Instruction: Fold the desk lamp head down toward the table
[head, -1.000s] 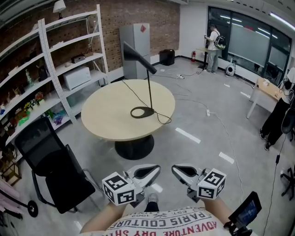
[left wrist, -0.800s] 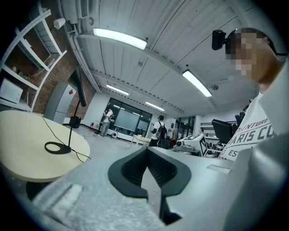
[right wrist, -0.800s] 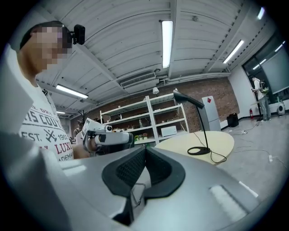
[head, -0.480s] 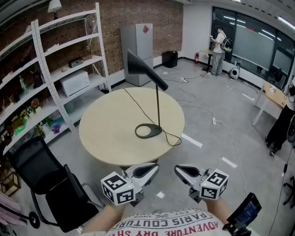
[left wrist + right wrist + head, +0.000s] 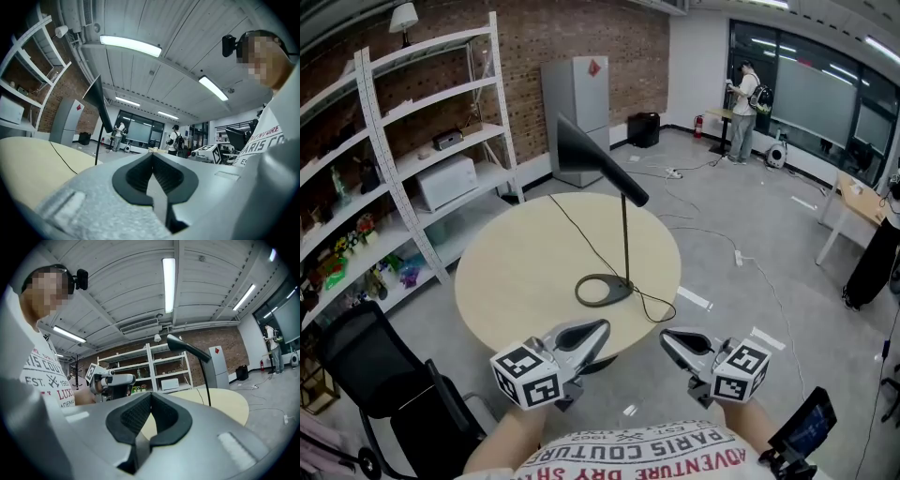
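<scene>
The desk lamp (image 5: 623,234) stands upright near the middle of the round worktop (image 5: 511,272). Its ring base (image 5: 602,290) lies flat and its wedge-shaped head (image 5: 592,161) sits high on the thin stem. The left gripper (image 5: 594,332) and right gripper (image 5: 672,341) hang short of the worktop's near edge, each with jaws pressed together on nothing. The step in hand looks like the approach. To do it well, one gripper should steady the base (the lamp looks light and tippy). The other should open, take the head and swing it down at its hinge, clear of the trailing cable (image 5: 581,230).
</scene>
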`<state>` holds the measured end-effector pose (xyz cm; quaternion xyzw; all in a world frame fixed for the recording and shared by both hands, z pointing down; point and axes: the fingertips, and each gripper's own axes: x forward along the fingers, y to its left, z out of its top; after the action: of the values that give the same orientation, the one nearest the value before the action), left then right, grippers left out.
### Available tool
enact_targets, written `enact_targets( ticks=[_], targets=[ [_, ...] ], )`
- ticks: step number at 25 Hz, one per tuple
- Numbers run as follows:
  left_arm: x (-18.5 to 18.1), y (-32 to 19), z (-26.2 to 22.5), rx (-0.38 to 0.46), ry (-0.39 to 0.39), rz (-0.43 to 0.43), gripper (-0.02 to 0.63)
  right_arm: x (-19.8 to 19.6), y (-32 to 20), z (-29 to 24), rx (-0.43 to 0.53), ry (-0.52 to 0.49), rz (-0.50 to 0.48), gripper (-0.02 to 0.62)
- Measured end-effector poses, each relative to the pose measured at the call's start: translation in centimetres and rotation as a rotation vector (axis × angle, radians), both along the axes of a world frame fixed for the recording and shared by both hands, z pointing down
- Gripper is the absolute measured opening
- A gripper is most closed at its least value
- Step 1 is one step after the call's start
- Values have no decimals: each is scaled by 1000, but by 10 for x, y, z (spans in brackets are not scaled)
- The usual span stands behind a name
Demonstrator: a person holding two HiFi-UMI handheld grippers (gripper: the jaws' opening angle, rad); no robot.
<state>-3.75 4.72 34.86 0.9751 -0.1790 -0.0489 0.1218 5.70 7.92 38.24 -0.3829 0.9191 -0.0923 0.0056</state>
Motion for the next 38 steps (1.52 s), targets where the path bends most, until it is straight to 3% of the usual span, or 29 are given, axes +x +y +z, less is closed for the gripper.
enact_targets(
  ticks=[10, 20, 25, 33, 38],
  targets=[
    [4, -41, 16, -24, -33, -51, 2, 17, -40, 19, -13, -38, 8, 0],
    [4, -117, 7, -10, -27, -128, 2, 34, -121, 28, -34, -50, -27, 0],
    [-4, -163, -21, 13, -4, -160, 48, 39, -163, 26, -36, -51, -57, 0],
    [-30, -211, -80, 115, 24, -229, 125, 40, -198, 17, -38, -34, -92, 0],
    [-38, -243, -109, 172, -3, -285, 147, 43, -225, 10, -42, -37, -119, 0]
  ],
)
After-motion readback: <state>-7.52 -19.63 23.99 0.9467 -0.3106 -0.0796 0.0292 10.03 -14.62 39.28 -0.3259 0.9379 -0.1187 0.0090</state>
